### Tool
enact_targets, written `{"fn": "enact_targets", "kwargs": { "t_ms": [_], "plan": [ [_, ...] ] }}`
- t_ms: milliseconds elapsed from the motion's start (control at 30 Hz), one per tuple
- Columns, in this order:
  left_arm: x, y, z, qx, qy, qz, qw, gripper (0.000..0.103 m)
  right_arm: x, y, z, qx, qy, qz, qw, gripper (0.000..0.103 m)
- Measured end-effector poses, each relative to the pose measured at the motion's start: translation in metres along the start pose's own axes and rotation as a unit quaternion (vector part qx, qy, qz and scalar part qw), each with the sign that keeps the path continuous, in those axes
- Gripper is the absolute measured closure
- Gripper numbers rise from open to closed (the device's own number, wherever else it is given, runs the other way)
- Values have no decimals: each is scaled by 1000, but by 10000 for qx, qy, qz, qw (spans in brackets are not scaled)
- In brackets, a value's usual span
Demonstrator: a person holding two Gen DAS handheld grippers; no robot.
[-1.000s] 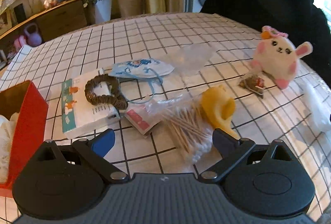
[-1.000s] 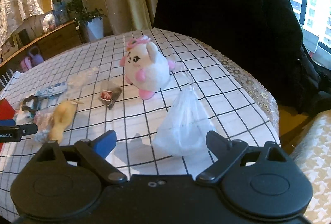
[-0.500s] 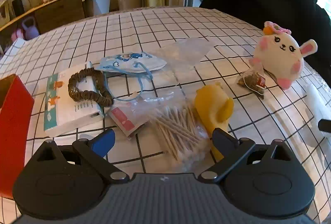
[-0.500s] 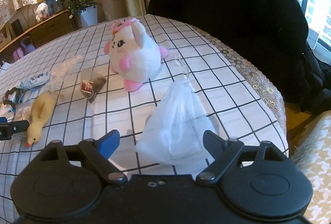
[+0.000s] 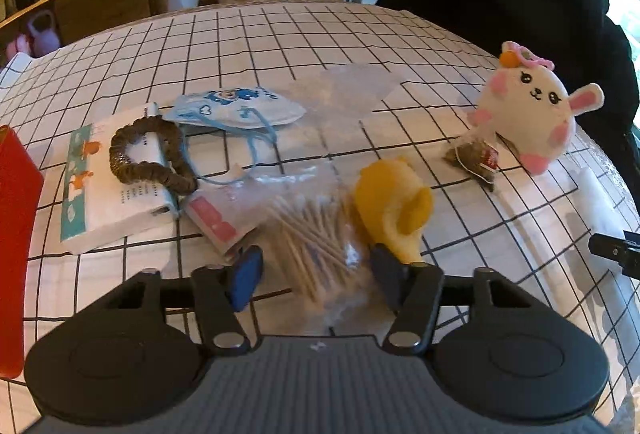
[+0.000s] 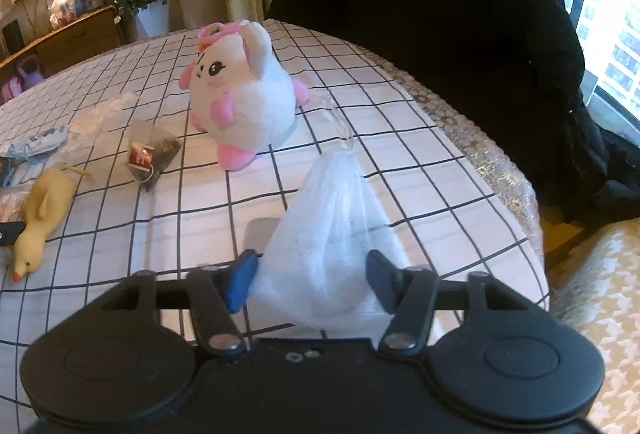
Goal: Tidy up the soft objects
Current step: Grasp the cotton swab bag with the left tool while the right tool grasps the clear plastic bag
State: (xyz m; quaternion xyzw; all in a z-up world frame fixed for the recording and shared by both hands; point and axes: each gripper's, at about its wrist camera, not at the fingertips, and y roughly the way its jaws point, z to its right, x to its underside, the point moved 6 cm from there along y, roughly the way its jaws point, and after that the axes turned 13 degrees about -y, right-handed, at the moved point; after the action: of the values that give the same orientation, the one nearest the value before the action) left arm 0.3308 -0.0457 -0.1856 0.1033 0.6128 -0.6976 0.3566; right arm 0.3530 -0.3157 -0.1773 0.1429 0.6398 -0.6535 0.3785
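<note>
We can read almost nothing here. The tissue pack (image 5: 108,185) at the near left carries a few lines of small print, too blurred for us to make out. The blue-and-white face mask (image 5: 236,107) beyond it bears a cartoon figure and a short word along its far edge, unreadable. The red tag on the tea bag (image 6: 151,158) shows pale marks we cannot decipher.

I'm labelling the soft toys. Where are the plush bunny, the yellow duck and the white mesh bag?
plush bunny (image 6: 240,101): right wrist view, on its white belly.
yellow duck (image 5: 390,199): left wrist view, on its body.
white mesh bag (image 6: 328,234): right wrist view, on its bulging middle.
</note>
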Motion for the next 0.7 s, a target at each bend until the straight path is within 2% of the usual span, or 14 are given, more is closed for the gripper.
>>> {"fn": "enact_targets", "kwargs": {
  "t_ms": [67, 200, 467, 700],
  "plan": [
    [0, -1, 1, 67, 6, -28, 10000, 58, 0, -1, 0, 1, 3, 0, 10000, 58],
    [-2, -4, -1, 104, -30, -35, 9999, 65, -2, -7, -1, 60, -11, 47, 10000, 72],
    [-3, -12, -8, 131, -117, -47, 9998, 70, -6, -33, -8, 149, -316, 286, 9990, 95],
    [-2, -27, -14, 208, -115, -27, 9997, 72, -6, -70, -21, -117, -409, 569, 9975, 100]
  ]
}}
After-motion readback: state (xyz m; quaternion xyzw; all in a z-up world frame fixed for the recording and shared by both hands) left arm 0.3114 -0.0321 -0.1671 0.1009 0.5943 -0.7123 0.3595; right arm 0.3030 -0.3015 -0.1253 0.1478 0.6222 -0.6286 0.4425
